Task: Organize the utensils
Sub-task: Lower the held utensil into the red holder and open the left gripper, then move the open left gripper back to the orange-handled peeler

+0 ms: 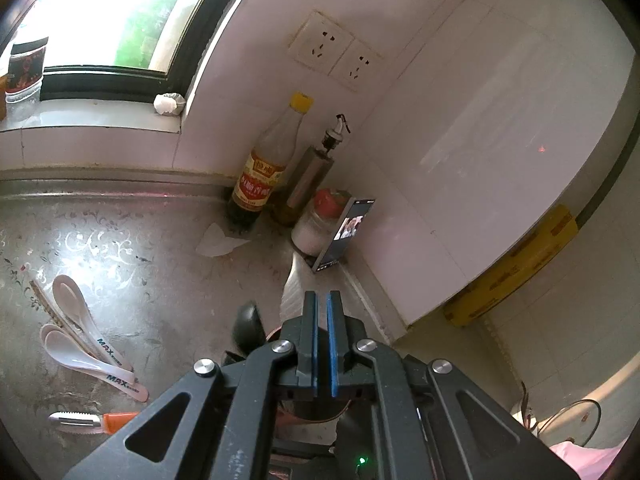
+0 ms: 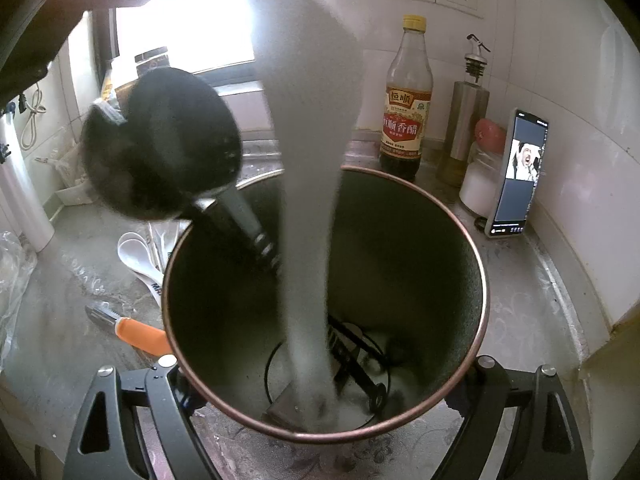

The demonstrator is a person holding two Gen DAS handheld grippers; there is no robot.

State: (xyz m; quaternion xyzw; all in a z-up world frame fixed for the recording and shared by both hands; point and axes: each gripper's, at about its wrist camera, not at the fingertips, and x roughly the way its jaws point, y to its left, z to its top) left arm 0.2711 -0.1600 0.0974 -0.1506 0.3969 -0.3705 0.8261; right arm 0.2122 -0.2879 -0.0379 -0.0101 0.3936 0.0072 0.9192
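A dark holder [image 2: 400, 264] stands on the desk [image 2: 60, 344], clamped by the right gripper [image 2: 324, 376]. It holds a black ladle [image 2: 160, 144] and a blurred white utensil [image 2: 308, 160]. White spoons [image 1: 80, 336] and an orange-handled peeler [image 1: 96, 420] lie near. The left gripper [image 1: 322, 300] is closed, empty.

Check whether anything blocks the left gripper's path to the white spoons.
Nothing visible does. The white spoons lie on open counter, left of the shut left gripper; chopsticks lie against them, and the peeler is nearer the camera.
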